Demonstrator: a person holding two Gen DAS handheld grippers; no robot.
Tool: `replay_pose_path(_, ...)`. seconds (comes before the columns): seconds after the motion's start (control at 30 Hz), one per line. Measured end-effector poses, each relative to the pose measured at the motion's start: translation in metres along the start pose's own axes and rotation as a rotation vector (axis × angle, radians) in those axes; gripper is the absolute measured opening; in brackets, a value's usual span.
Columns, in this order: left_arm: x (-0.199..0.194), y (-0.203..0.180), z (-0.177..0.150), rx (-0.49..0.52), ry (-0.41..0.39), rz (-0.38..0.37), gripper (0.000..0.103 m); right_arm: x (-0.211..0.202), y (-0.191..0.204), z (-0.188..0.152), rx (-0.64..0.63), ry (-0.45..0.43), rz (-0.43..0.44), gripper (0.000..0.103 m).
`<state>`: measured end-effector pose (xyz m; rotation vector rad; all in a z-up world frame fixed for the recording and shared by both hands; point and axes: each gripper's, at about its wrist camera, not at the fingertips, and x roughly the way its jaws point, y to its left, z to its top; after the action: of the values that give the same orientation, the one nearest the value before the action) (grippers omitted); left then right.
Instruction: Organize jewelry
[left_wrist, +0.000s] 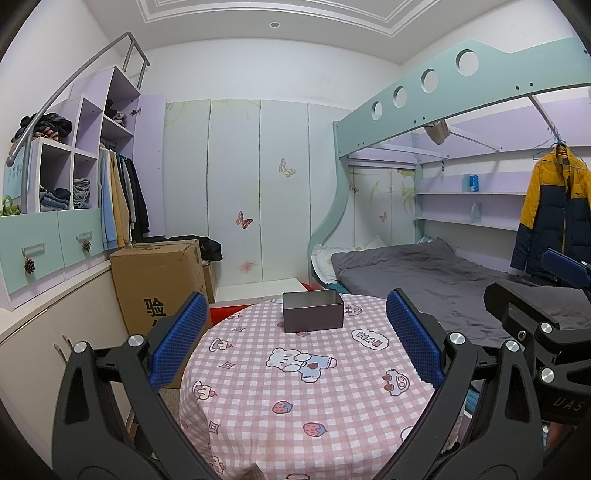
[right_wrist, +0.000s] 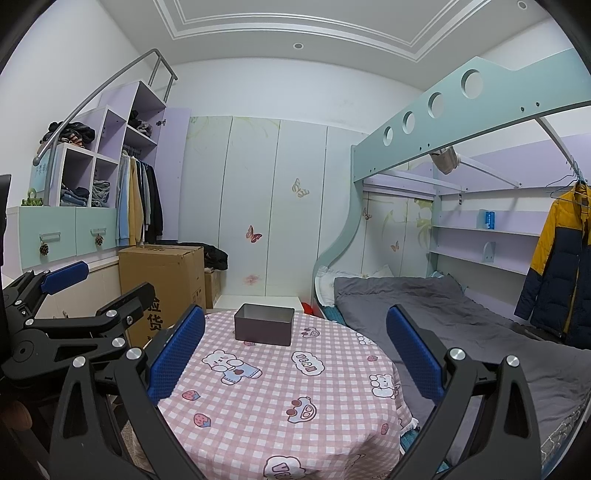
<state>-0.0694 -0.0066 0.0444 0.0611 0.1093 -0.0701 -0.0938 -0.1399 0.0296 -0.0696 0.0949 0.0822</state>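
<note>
A dark grey open metal box (left_wrist: 313, 311) (right_wrist: 264, 324) stands at the far side of a round table covered with a pink checked cartoon cloth (left_wrist: 303, 398) (right_wrist: 280, 398). No jewelry shows in either view. My left gripper (left_wrist: 295, 339) is open, held above the near half of the table, well short of the box. My right gripper (right_wrist: 295, 354) is open too, also short of the box, with nothing between its blue pads (right_wrist: 177, 354). Each gripper shows at the edge of the other's view: the right one (left_wrist: 546, 295), the left one (right_wrist: 66, 295).
A cardboard box (left_wrist: 159, 280) stands on the floor left of the table, below cabinets and hanging clothes (left_wrist: 118, 199). A bunk bed with a grey blanket (left_wrist: 424, 273) lies close on the right, with a yellow and navy jacket (left_wrist: 554, 210) hanging. Wardrobe doors (left_wrist: 258, 192) are behind.
</note>
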Motion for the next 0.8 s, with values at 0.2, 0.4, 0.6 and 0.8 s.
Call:
replay_pose_path(0.2,0.001,0.001,-0.001,0.000,0.000,0.000,0.096,0.000,0.000,0.000,0.001,0.001,0.000,0.095)
replay_pose_path(0.4,0.003,0.002,-0.007,0.002,0.001,0.006,0.096,0.002,0.002,-0.001,0.003,0.004,0.000,0.095)
replay_pose_path(0.6,0.007,0.004,-0.010,0.000,0.005,0.007,0.096,0.009,0.005,-0.006,0.008,0.013,0.000,0.095)
replay_pose_path(0.8,0.015,0.005,-0.010,0.003,0.018,0.013,0.096,0.016,0.007,-0.007,0.016,0.025,0.002,0.095)
